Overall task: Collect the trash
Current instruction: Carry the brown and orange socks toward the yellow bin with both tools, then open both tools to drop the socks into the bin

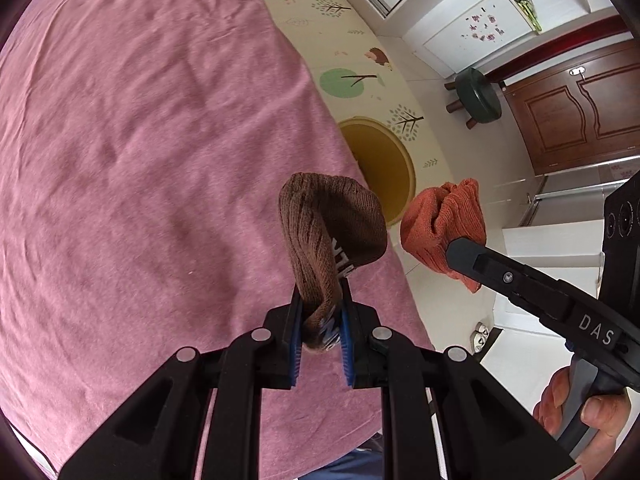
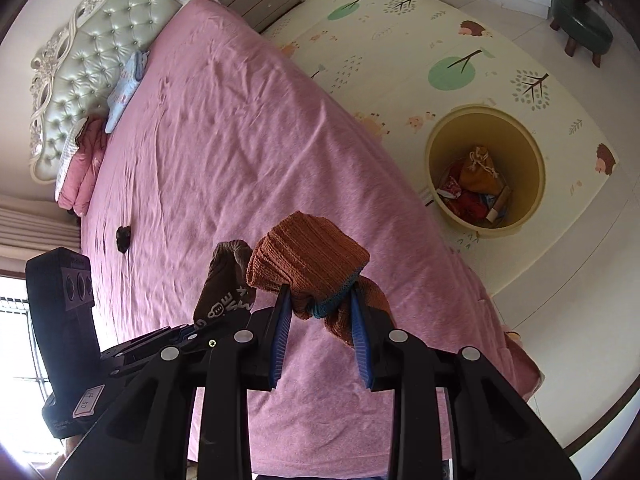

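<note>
My left gripper [image 1: 320,296] is shut on a brown sock [image 1: 328,224] with white lettering, held above the pink bed [image 1: 140,140]. The sock also shows in the right wrist view [image 2: 224,280]. My right gripper [image 2: 320,296] is shut on an orange knitted cloth [image 2: 308,256] with a blue hem, also above the bed; the cloth shows in the left wrist view [image 1: 444,220] to the right of the sock. A yellow bin [image 2: 536,196] stands on the floor beside the bed, with several items inside. Its rim shows in the left wrist view [image 1: 404,148].
A small dark item [image 2: 123,237] lies on the bed [image 2: 240,140]. Pillows [image 2: 120,92] lie by the padded headboard [image 2: 92,52]. A patterned play mat [image 2: 440,40] covers the floor. A green stool [image 2: 582,26] stands at the far right, near a brown door [image 1: 580,108].
</note>
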`<state>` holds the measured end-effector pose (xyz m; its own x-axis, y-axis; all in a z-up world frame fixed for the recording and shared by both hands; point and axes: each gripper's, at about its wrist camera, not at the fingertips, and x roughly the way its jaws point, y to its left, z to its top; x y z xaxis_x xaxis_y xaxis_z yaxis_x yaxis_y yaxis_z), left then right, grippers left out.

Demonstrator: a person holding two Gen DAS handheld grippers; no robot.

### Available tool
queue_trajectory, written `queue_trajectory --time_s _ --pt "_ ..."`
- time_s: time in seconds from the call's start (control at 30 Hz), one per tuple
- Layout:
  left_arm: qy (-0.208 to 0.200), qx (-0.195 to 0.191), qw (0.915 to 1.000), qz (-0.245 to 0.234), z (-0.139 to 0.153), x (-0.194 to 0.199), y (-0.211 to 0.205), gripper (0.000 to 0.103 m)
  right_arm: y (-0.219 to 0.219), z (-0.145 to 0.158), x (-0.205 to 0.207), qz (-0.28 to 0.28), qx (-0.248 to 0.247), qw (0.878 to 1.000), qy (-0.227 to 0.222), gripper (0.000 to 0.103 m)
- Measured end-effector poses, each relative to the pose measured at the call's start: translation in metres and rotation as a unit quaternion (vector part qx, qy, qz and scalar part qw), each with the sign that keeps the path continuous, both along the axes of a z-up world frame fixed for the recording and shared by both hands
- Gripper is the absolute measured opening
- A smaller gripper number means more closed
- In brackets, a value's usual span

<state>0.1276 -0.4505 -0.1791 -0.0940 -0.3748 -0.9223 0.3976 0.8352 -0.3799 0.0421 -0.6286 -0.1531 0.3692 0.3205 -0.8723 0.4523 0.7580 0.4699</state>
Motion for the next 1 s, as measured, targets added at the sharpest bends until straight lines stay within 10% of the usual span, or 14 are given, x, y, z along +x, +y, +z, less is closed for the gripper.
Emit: queue_trajectory --time_s 0.83,1.0 --pt "0.006 -0.018 0.9938 -0.110 -0.022 0.049 -0.226 0.018 -0.202 -0.023 0.005 -0.159 -0.014 0.987 0.004 0.035" --pt "-0.005 -0.024 0.9942 -0.105 -0.017 0.056 -0.246 0.061 -0.223 -0.013 0.007 -0.184 -0.018 0.983 -0.011 0.046"
